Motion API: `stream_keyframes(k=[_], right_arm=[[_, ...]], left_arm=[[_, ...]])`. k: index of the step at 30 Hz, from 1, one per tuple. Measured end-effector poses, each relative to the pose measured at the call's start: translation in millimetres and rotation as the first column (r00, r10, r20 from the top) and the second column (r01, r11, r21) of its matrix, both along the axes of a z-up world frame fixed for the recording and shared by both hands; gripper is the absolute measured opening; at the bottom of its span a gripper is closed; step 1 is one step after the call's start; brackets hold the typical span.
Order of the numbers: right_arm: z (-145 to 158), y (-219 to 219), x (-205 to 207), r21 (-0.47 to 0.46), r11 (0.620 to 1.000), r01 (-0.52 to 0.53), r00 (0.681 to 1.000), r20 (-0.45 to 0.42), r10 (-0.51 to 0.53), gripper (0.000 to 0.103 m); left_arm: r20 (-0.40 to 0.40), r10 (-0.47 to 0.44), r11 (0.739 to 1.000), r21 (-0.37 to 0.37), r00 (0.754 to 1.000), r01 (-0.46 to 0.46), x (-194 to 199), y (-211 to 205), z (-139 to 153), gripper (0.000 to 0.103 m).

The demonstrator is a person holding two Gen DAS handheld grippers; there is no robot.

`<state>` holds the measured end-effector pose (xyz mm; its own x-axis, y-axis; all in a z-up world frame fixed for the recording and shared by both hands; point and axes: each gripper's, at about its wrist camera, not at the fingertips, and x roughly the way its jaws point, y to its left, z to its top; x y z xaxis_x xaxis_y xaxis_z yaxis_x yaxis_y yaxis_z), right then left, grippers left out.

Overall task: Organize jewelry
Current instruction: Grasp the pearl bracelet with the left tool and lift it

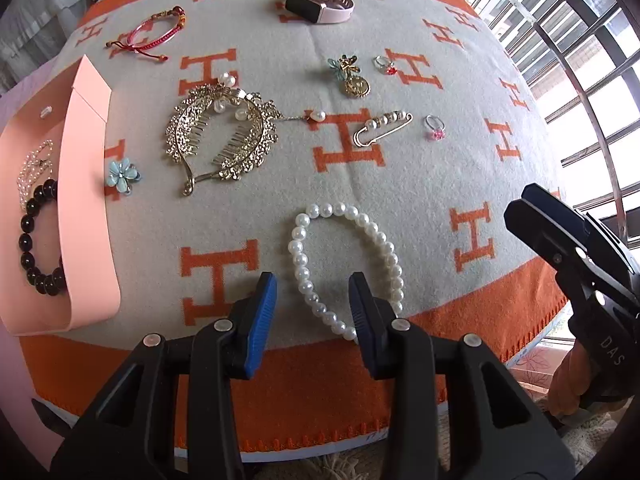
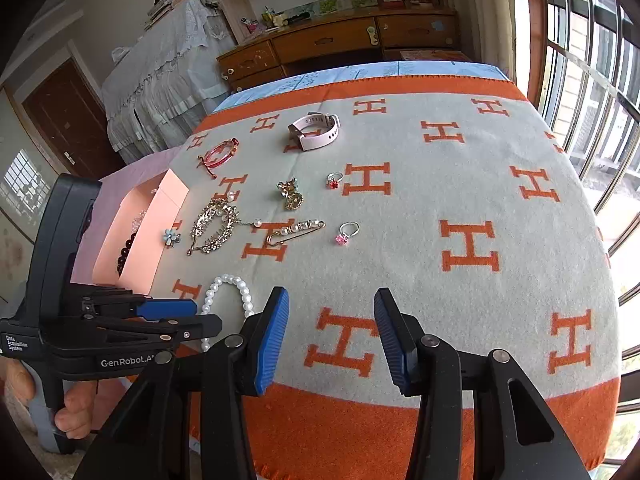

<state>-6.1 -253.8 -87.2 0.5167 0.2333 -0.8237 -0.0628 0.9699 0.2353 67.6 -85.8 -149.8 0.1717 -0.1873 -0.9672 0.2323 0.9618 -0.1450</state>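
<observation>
1. Already in pink box [image 1: 86, 184]: dark bead bracelet [image 1: 36, 240] and a clear beaded piece.
2. Still scattered on table [image 1: 420, 208]: pearl bracelet [image 1: 344, 264], gold comb [image 1: 222, 136], rings, watch [image 1: 320, 2].
3. Left hand-held gripper [image 1: 312, 312] partly open above pearl bracelet, holding nothing; right hand-held gripper [image 2: 332, 340] also partly open, empty.

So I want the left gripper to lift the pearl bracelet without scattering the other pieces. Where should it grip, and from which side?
Probably from above, on the near part of the pearl bracelet. It lies flat on the blanket as an open loop, so one finger can go inside, one outside, across a single strand. The left gripper already hangs open over that end, and the gold hair comb lies well beyond it.
</observation>
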Motion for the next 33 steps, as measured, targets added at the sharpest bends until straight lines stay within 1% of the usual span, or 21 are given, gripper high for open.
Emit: stream_keyframes(k=[4,6,7,9,10,13,18,23,27,33], right_arm=[[-5,-7,1,0.020,1.000,0.003,1.000,-0.015,-0.003,0.045],[-7,-8,1,0.021,1.000,0.003,1.000,-0.017,-0.003,0.045],[-7,-8,1,0.021,1.000,0.003,1.000,-0.018,-0.002,0.045],[-9,-9,1,0.024,1.000,0.004,1.000,-0.021,-0.003,0.045],[-10,-10,2,0.024,1.000,0.007,1.000,-0.023,-0.006,0.045],[-12,-12,3,0.025,1.000,0.018,0.999,-0.031,-0.017,0.045],[-15,-11,5,0.026,0.999,0.020,0.999,-0.040,-0.019,0.045],[-19,-4,8,0.019,1.000,0.019,0.999,-0.050,-0.018,0.045],[-16,2,10,-0.001,1.000,0.017,0.999,-0.040,-0.018,0.045],[1,27,20,-0.078,0.997,-0.019,1.000,0.006,0.020,0.045]], left_arm=[[-0.010,-0.008,0.999,0.034,1.000,0.009,2,-11,-4,0.034],[-0.002,-0.009,0.998,0.055,1.000,0.009,3,-15,-4,0.033],[0.007,-0.009,0.997,0.071,1.000,0.009,4,-18,-5,0.030],[0.023,-0.001,0.996,0.093,1.000,-0.002,6,-22,-4,0.008],[0.021,0.010,0.997,0.080,1.000,-0.012,8,-21,-4,0.006],[0.015,0.058,0.998,0.012,0.998,-0.058,12,-13,-4,0.006],[0.038,0.089,0.995,-0.054,0.995,-0.087,11,-1,2,0.005],[0.137,0.112,0.987,-0.128,0.984,-0.094,8,16,32,0.005],[0.176,0.136,0.975,-0.197,0.975,-0.100,8,35,57,0.005],[0.213,0.185,0.951,-0.285,0.959,-0.120,6,76,96,0.005]])
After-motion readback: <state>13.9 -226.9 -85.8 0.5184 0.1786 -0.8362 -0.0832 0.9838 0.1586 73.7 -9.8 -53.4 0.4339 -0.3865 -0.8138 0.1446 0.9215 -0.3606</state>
